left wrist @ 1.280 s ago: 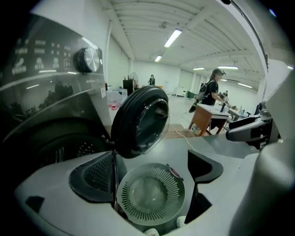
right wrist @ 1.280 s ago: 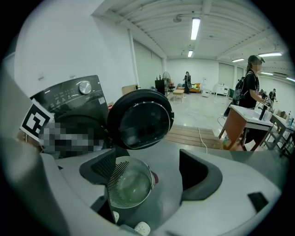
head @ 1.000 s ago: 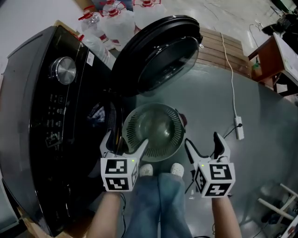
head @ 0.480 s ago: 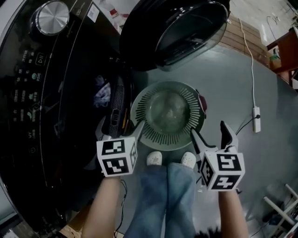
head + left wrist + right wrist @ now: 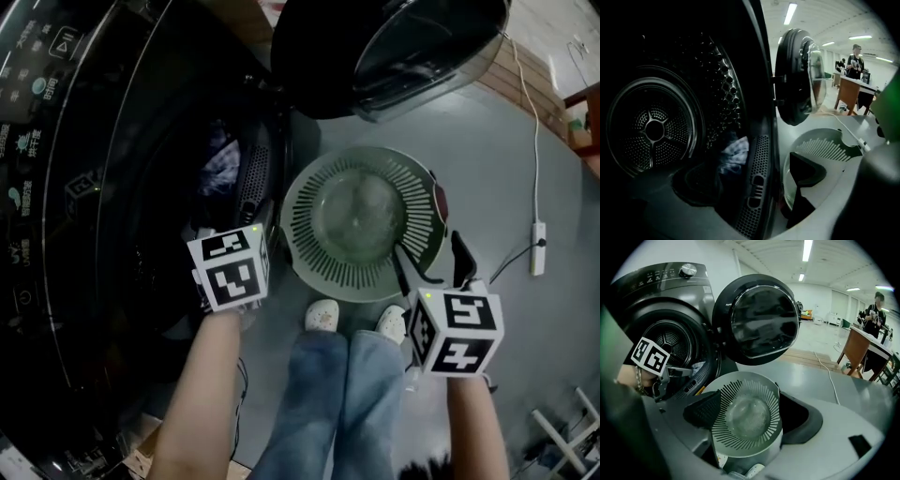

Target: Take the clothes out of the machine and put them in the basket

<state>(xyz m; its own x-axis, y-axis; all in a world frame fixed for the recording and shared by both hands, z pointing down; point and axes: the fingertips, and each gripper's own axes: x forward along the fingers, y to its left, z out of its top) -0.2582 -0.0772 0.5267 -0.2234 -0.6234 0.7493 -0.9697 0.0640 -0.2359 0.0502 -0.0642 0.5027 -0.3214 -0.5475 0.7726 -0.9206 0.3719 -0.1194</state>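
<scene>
- One machine [image 5: 94, 187], door open; task barely begun, I judge.
- Basket [image 5: 300, 202] empty on the floor beside the opening.
- Clothes [image 5: 223, 164] lie inside, at the drum's front.
- Left hand-held gripper [image 5: 679, 372] released, empty, at the drum mouth, near the clothes, apart.
- Right hand-held gripper [image 5: 429, 258] released, jaws just closing slightly, gripping nothing, over the basket's edge.

basket [image 5: 314, 211] on floor [image 5: 511, 159] right of machine [image 5: 94, 141], clothes [image 5: 222, 164] inside

Wooden desk [image 5: 857, 348]; behind it, a standing person [image 5: 873, 310]; left of it, white cable [image 5: 828, 369] trailing over grey floor [image 5: 799, 373].
</scene>
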